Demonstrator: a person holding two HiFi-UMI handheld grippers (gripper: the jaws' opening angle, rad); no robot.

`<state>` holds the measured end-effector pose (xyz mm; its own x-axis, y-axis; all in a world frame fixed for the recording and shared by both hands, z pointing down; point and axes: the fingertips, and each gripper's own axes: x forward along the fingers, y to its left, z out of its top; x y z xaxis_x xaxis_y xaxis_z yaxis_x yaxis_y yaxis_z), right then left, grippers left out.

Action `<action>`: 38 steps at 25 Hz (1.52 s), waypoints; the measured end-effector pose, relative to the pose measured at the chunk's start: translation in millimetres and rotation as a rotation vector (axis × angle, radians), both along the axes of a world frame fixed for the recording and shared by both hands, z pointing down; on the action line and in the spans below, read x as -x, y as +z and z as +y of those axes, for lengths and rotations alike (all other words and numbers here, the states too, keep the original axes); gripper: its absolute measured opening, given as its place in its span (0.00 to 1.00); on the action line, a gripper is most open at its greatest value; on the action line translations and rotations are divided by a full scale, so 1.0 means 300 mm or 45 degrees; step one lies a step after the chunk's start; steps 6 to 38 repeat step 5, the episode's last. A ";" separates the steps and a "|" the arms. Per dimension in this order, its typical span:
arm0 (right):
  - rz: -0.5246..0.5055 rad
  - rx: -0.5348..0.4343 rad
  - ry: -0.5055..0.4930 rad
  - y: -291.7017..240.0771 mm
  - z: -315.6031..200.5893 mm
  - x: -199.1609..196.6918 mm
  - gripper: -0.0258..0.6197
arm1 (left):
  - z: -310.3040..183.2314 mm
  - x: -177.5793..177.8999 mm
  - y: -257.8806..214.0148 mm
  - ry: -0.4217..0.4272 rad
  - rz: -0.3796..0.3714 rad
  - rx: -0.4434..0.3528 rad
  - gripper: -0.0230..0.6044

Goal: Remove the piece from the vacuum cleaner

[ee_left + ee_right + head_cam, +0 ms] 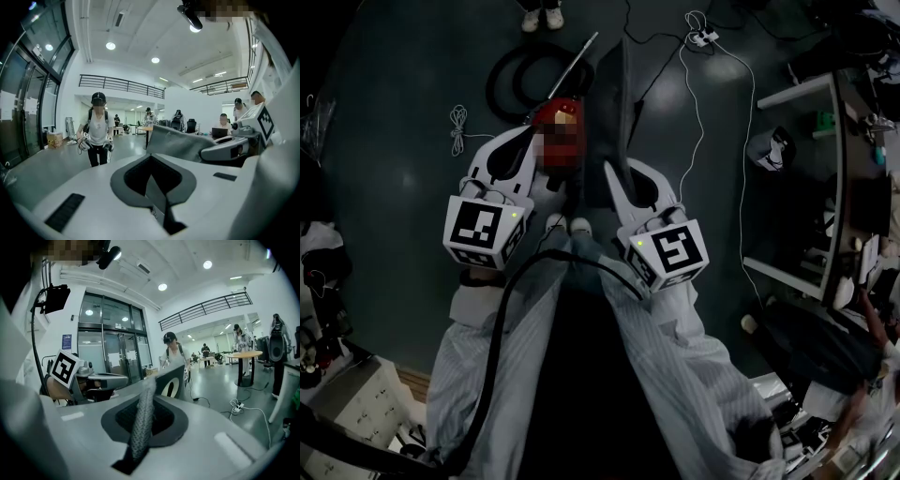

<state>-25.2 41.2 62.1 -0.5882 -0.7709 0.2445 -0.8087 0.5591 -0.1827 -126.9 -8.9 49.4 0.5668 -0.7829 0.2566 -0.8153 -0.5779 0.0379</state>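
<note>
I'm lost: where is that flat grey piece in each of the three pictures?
Head view: the grey piece stands in the centre, running from mid-picture toward the top edge.
Left gripper view: right of centre, a slanted slab beyond that gripper's own jaws.
Right gripper view: dead centre, edge-on between the jaws.
Shared landmark: the right hand-held gripper, shut on it.

On my feed: piece (614, 94) upright between left gripper (530, 141) and right gripper (614, 173); vacuum cleaner (562, 114) on floor below, hose (511, 84) beyond-left, desk (842, 187) far right.
</note>
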 end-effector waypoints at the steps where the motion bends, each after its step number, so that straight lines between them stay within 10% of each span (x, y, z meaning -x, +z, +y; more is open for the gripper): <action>1: 0.001 0.001 -0.001 -0.001 0.003 0.002 0.06 | 0.003 -0.001 0.000 0.004 0.000 0.002 0.04; 38: 0.007 0.001 -0.009 -0.004 0.012 0.009 0.06 | 0.012 0.000 -0.001 0.015 0.001 0.003 0.04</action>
